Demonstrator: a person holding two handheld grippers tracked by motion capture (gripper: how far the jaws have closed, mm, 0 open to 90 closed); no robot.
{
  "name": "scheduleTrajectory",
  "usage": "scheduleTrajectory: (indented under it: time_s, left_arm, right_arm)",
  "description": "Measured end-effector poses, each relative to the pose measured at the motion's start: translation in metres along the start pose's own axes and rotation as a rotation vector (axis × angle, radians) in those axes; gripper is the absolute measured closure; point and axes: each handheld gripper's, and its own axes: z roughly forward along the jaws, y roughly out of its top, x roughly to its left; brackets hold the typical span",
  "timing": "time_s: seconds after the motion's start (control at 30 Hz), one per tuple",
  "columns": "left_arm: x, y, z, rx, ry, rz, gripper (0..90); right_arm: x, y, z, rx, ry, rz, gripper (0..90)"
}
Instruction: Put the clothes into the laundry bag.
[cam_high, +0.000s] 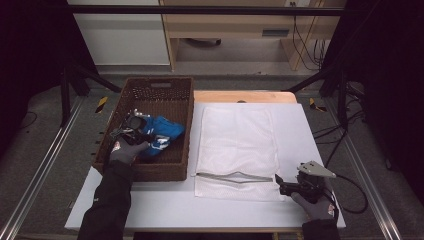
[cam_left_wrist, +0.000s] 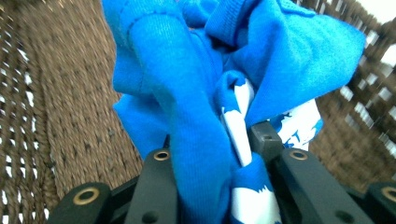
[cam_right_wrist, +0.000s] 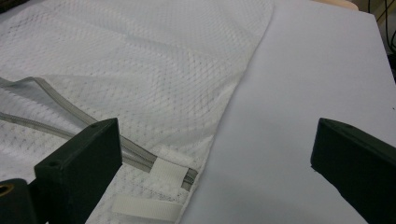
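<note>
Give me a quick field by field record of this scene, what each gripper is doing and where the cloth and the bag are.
left gripper: shut on blue cloth, inside the wicker basket
right gripper: open, nothing between its jaws, by the bag's zipper end
mesh bag: white, flat on the table, zipper partly open
basket: left of the bag

Basket (cam_high: 172, 170) walls hem the blue garment (cam_high: 165, 131); open tabletop (cam_high: 300, 150) flanks the mesh bag (cam_high: 237, 145)

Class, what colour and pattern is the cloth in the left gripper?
Bright blue cloth with white print patches, clearest in the left gripper view.
</note>
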Motion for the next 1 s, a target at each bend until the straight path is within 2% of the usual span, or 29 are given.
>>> scheduleTrajectory:
  time_s: [0.03, 0.07, 0.13, 0.17, 0.2, 0.27, 0.33, 0.37, 0.4, 0.43, 0.47, 0.57, 0.6, 0.73, 0.9, 0.97, 1.0]
  left_arm:
    - [0.001, 0.0, -0.003, -0.023, 0.005, -0.012, 69.7]
    - [0.003, 0.0, -0.008, -0.069, -0.009, -0.036, 70.0]
    - [0.005, 0.0, -0.013, -0.125, -0.016, -0.06, 70.3]
    - [0.005, 0.0, -0.013, -0.125, -0.016, -0.06, 70.4]
    - [0.007, 0.0, -0.016, -0.153, -0.028, -0.075, 70.4]
    - [0.01, -0.001, -0.024, -0.227, -0.037, -0.104, 70.5]
    - [0.01, -0.001, -0.029, -0.273, -0.022, -0.117, 70.5]
    - [0.01, -0.001, -0.029, -0.273, -0.022, -0.117, 70.5]
    - [0.011, -0.001, -0.033, -0.304, -0.023, -0.123, 70.5]
    - [0.011, -0.001, -0.033, -0.304, -0.023, -0.123, 70.5]
    - [0.01, -0.001, -0.037, -0.332, -0.019, -0.127, 70.5]
    - [0.01, -0.001, -0.041, -0.358, -0.022, -0.139, 70.5]
    - [0.009, -0.001, -0.046, -0.382, -0.023, -0.148, 70.5]
    - [0.006, -0.001, -0.056, -0.433, -0.044, -0.158, 70.5]
    - [0.001, 0.0, -0.068, -0.474, -0.053, -0.152, 70.5]
    - [-0.003, 0.0, -0.074, -0.493, -0.05, -0.146, 70.4]
    - [-0.008, 0.0, -0.08, -0.507, -0.05, -0.139, 70.4]
  right_arm:
    - [0.0, 0.0, 0.0, -0.001, -0.002, 0.001, 2.4]
    - [-0.001, 0.0, -0.001, -0.007, -0.004, -0.005, 2.4]
    - [-0.001, 0.0, -0.001, -0.01, -0.004, -0.003, 2.4]
    - [-0.001, 0.0, -0.001, -0.01, -0.004, -0.003, 2.4]
    - [-0.001, 0.0, -0.001, -0.009, -0.004, -0.001, 2.4]
    - [-0.001, 0.0, -0.001, -0.009, -0.006, -0.003, 2.4]
    - [-0.001, 0.0, 0.0, -0.007, -0.005, -0.003, 2.3]
    - [-0.001, 0.0, 0.0, -0.007, -0.005, -0.003, 2.3]
    - [-0.001, 0.0, 0.0, -0.008, -0.004, -0.003, 2.2]
    - [-0.001, 0.0, 0.0, -0.008, -0.004, -0.003, 2.2]
    - [-0.001, 0.001, -0.001, -0.01, -0.004, -0.001, 2.2]
    - [-0.001, 0.001, -0.001, -0.012, -0.002, 0.004, 1.9]
    - [-0.001, 0.001, -0.001, -0.013, -0.001, 0.003, 1.6]
    - [-0.001, 0.001, -0.002, -0.022, -0.002, 0.005, 0.6]
    - [-0.001, 0.001, -0.003, -0.027, -0.001, -0.015, 0.4]
    - [0.0, 0.001, -0.002, -0.02, -0.001, -0.02, 0.4]
    - [0.001, 0.001, -0.002, -0.013, -0.015, -0.021, 0.5]
